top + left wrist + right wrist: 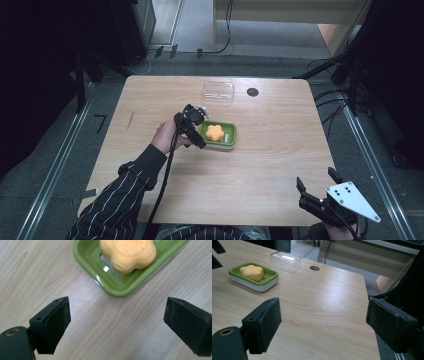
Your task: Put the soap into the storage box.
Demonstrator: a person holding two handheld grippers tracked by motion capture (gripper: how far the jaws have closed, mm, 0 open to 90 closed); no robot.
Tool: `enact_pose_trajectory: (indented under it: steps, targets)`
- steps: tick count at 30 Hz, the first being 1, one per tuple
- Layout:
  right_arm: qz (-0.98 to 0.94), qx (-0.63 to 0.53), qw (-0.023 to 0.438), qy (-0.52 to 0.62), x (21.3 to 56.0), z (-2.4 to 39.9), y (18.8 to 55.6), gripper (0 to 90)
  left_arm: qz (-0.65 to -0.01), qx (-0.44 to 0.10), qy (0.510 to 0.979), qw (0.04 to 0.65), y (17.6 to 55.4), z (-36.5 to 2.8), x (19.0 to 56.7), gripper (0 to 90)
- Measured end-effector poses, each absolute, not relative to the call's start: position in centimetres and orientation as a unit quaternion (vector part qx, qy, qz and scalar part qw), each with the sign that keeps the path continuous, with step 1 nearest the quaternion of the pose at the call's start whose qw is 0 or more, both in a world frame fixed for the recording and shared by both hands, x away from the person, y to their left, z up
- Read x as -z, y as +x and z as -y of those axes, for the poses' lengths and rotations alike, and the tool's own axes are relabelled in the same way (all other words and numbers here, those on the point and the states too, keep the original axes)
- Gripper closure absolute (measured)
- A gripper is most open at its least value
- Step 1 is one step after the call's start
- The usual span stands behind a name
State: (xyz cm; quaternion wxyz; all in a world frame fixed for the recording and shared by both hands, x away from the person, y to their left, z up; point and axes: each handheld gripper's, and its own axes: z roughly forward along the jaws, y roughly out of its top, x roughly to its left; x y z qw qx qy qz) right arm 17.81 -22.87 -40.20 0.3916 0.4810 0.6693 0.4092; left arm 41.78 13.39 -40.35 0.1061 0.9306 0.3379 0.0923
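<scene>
1. One orange flower-shaped soap [214, 132] lies in the green soap dish [231, 131], which stands near the middle of the wooden table [280, 165]. The soap sits on the dish's ridged inner tray [106, 266], toward the side nearest the left gripper.
2. The left gripper [199, 122] hangs just beside the dish's left edge; its jaws stand apart, with bare table between them in the left gripper view and nothing gripped.
3. The right gripper [314, 183] rests at the table's near right corner, well apart from the dish, jaws wide and empty.
4. The soap looks like a solid, light bar: stiff enough to take a firm pinch, but probably waxy and smooth, so it could slide out of the foam pads [61, 322] if squeezed on its rounded lobes. I judge the safest hold is across two opposite notches between the lobes, low on its sides.
5. The dish appears to be hard plastic, green above a white base [253, 286], light and likely to skate on the wood if nudged; its raised rim offers a narrow edge to pinch.
6. A clear plastic lid [218, 91] lies empty on the far side of the table, apart from the dish, beside a dark round hole [252, 92]. It looks thin, light and slippery.
</scene>
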Motion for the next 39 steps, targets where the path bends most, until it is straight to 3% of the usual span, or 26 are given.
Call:
enact_pose_trajectory:
  steps: [39]
  targets:
    - [-0.673, -0.414, 0.389, 0.474, 40.1, 22.6, 18.2, 13.4, -0.359, -0.073, 0.928, 0.069, 33.7, -19.9, 42.6, 6.6]
